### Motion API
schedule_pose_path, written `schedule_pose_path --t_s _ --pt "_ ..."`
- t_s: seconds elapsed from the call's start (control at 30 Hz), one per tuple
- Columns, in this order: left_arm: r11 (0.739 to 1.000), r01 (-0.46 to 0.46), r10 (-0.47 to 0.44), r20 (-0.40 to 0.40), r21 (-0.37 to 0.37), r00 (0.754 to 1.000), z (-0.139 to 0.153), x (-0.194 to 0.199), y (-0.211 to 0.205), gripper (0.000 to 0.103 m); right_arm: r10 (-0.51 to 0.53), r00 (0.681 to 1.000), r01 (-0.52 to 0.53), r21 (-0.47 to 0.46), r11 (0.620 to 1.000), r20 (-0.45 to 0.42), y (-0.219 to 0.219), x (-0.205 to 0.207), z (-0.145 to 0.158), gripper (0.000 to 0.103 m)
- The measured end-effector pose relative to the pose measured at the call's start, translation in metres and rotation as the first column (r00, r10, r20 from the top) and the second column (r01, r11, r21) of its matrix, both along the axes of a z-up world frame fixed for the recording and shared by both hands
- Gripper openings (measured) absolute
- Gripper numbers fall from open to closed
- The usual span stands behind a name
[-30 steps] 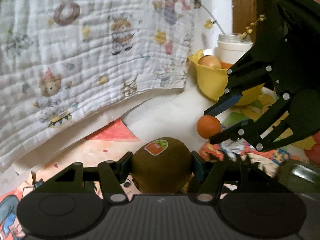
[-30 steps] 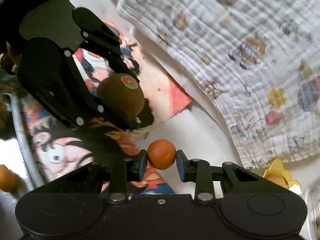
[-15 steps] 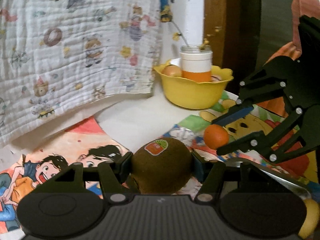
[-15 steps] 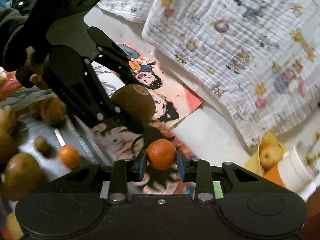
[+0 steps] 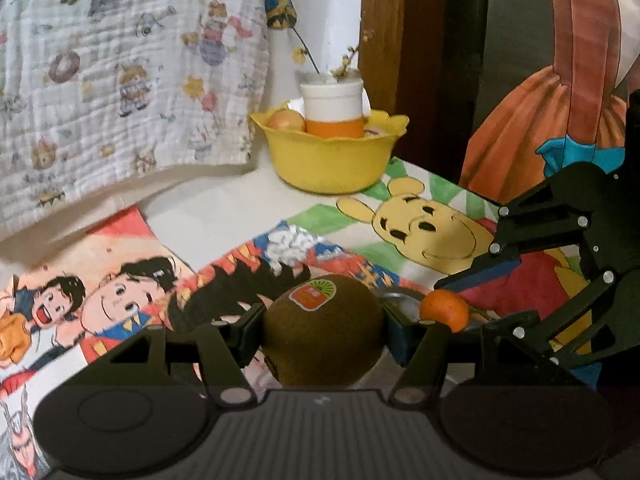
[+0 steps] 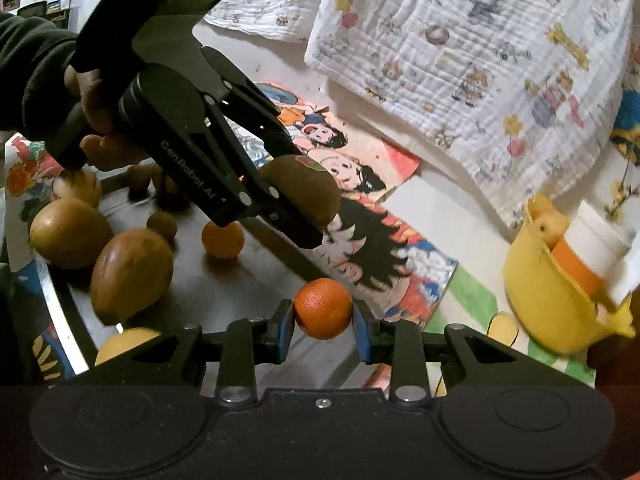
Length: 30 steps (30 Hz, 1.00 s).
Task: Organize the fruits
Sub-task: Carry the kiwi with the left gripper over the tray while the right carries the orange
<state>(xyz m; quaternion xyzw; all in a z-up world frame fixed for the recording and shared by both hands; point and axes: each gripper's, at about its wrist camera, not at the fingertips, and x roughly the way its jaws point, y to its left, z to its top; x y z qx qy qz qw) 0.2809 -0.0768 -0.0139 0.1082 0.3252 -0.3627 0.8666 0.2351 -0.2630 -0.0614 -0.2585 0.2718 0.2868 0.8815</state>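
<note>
Both tools have swung across the table over the past second, bringing the yellow scalloped bowl point(image 5: 326, 162) from the frame's right edge to upper centre of the left wrist view and the metal tray point(image 6: 256, 280) of fruit into the lower left of the right wrist view, which suggests a delivery is near. The left tool point(image 5: 322, 328) stays clenched on a fuzzy brown kiwi point(image 5: 322, 336) bearing a glossy sticker, while the right tool point(image 6: 323, 322) grips a small, pebbly-skinned orange point(image 6: 323, 308) at bottom centre. Crinkled printed muslin cloth point(image 5: 120, 80) drapes across the upper left.
</note>
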Motion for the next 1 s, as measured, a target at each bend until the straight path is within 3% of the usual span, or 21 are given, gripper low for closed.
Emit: schedule_pose_path --t_s 0.53,1.0 --pt "0.991 -0.034 0.045 -0.086 0.130 0.995 -0.016 -0.009 -0.020 0.066 -0.059 0.996 0.061 0.030 0.998 -0.065 -0.010 -0.001 -0.014 0.034" --pt "0.968 -0.097 0.130 -0.130 0.233 0.983 -0.019 -0.015 -0.044 0.066 -0.129 0.980 0.125 -0.034 0.992 -0.149 -0.005 0.011 -0.015 0.034"
